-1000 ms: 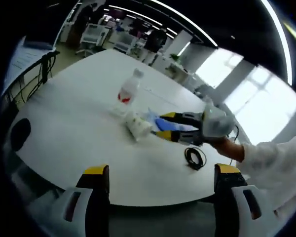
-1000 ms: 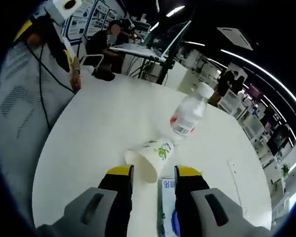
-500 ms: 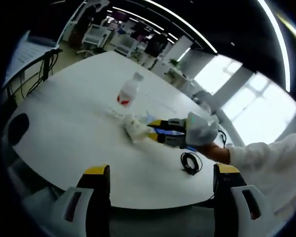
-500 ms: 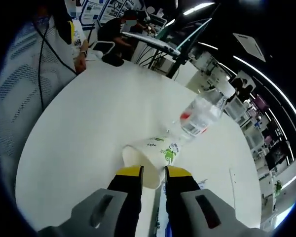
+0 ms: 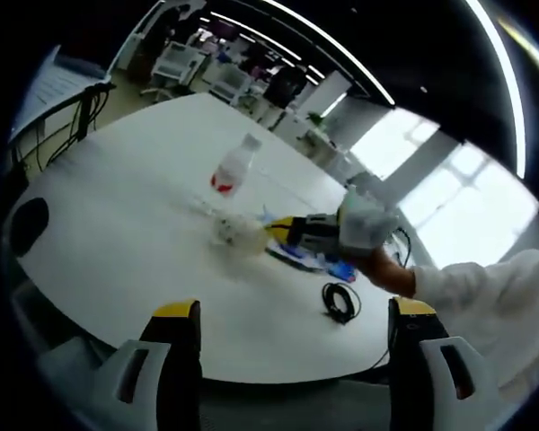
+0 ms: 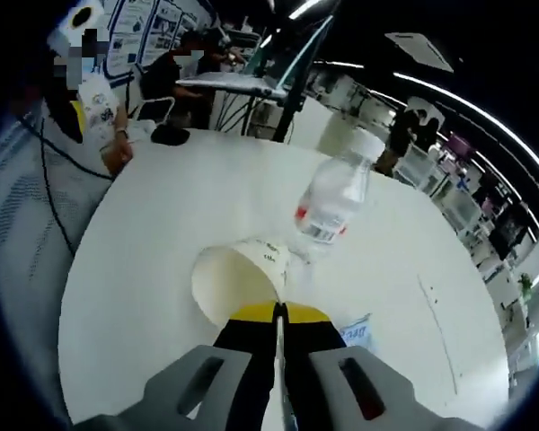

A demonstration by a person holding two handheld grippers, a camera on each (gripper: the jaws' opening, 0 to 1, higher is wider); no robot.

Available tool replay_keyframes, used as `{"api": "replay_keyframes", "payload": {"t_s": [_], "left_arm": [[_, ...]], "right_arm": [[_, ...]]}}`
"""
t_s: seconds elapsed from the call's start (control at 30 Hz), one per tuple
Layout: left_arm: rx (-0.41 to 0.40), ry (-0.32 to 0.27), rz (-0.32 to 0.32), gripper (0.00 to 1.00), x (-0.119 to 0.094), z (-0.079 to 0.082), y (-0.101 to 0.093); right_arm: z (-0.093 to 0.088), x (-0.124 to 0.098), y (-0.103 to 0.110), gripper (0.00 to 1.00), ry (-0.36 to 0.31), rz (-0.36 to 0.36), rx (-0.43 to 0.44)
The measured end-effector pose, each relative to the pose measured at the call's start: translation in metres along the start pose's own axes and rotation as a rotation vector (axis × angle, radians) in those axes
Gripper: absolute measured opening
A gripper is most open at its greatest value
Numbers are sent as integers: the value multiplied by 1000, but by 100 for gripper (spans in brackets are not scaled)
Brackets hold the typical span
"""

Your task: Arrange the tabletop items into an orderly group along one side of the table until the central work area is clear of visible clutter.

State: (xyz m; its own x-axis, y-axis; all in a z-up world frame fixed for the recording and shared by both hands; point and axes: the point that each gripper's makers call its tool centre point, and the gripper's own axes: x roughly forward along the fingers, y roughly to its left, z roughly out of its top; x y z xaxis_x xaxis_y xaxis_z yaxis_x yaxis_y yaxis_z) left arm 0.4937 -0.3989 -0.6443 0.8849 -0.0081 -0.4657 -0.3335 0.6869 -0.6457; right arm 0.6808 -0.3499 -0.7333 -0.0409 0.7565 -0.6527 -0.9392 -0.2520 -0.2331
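White tabletop [image 6: 162,242] is big and slick, so things slide easily. Next down, the clear water bottle [image 6: 328,205] stands mid-table, probably light and tippy; grab its waist. Paper cup [image 6: 238,274] lies tipped beside it, flimsy and crushable. Right tongs [image 6: 279,316] are clenched on the cup's rim, so go gentle. Left tongs [image 5: 292,328] hang released near the table edge.

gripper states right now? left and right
Left gripper: open, holding nothing.
Right gripper: shut on the rim of the white paper cup with green print.
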Motion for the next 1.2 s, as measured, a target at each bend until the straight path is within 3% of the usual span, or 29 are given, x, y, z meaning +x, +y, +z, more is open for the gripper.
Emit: {"api": "replay_keyframes", "payload": {"t_s": [0.13,0.23,0.43,0.57,0.67,0.73,0.83,1.0,1.1,1.2], "left_arm": [[-5,1,-2,82,0,-1,0],[-1,13,-6,82,0,-3,-1],[1,-6,-20,82,-1,2,-3],[-3,-10,-25,81,-1,3,-3],[-1,-5,-30,81,-1,2,-4],[0,-4,-34,81,-1,2,-5],[-1,-5,-35,81,-1,2,-5],[-4,0,-45,80,-1,1,-6],[-8,2,-51,80,-1,1,-6],[-9,-2,-48,79,-1,1,-5]], "right_arm": [[3,-4,-12,0,19,-9,79],[7,-11,-16,0,43,8,188],[-1,-10,-28,0,123,50,332],[-1,-11,-32,0,148,51,351],[-10,-5,-42,0,228,63,441],[-12,-3,-43,0,244,58,481],[-14,-2,-49,0,262,50,610],[-22,0,-65,0,338,26,625],[-18,2,-64,0,346,63,747],[-25,6,-67,0,400,70,726]]}}
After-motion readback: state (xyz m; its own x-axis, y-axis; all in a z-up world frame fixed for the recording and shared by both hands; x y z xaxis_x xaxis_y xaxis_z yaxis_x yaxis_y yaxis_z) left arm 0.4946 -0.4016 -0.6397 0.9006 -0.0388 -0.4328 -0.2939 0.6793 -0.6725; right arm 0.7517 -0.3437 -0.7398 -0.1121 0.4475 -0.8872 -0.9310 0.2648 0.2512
